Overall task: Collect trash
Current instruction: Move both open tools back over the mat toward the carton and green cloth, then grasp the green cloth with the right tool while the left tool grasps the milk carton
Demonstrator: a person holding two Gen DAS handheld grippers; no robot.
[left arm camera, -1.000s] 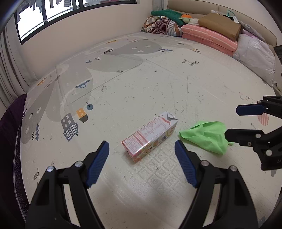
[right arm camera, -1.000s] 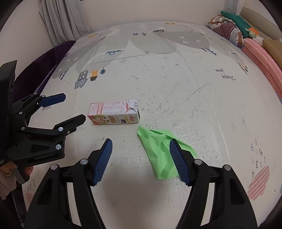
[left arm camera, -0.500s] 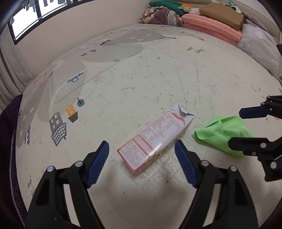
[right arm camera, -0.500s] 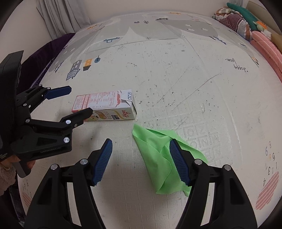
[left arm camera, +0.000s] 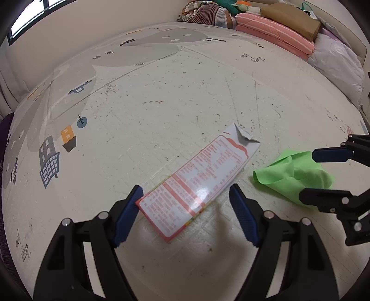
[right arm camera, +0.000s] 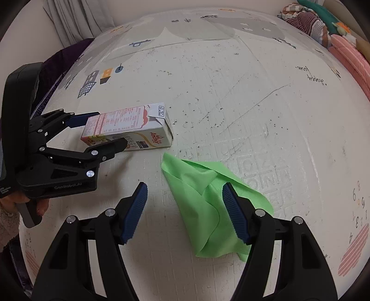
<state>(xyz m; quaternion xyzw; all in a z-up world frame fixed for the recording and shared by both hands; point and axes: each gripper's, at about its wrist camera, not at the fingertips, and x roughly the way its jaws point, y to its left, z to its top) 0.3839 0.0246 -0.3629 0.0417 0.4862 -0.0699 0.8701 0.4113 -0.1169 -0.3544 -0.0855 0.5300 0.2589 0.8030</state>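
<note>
Claw positions over carton and cloth on floor mat

Left claw (left arm camera: 185,213) stands wide, with nothing gripped. Its blue pads straddle the near end of the milk carton (left arm camera: 198,185). In the left wrist view the left pad (left arm camera: 126,215) sits just beside the carton's near corner; whether it touches cannot be told. The other pad stands apart from the carton's side. The right wrist view shows the same claw (right arm camera: 101,129) flanking the carton's base end (right arm camera: 129,132), one finger on each long side.

Right claw (right arm camera: 185,213) also stands wide and grips nothing. The crumpled green cloth (right arm camera: 208,203) lies between and below its pads. One pad (right arm camera: 233,213) overlaps the cloth in view; contact cannot be confirmed.

Both items lie on a pale printed play mat (left arm camera: 161,92) on the floor. The mat is open beyond the carton, with scattered dark specks. Folded bedding (left arm camera: 275,32) and a white bag (left arm camera: 337,60) line the far right edge. A wall and a curtain (right arm camera: 76,20) bound the left side. A dark purple fabric (right arm camera: 60,60) lies along the mat's left border.

The carton lies flat on a broad side, label up. Its long axis runs diagonally in the left wrist view, base toward the left claw and folded gable top pointing away to the upper right. The cloth lies just beside the carton's gable end, apart from it.
</note>
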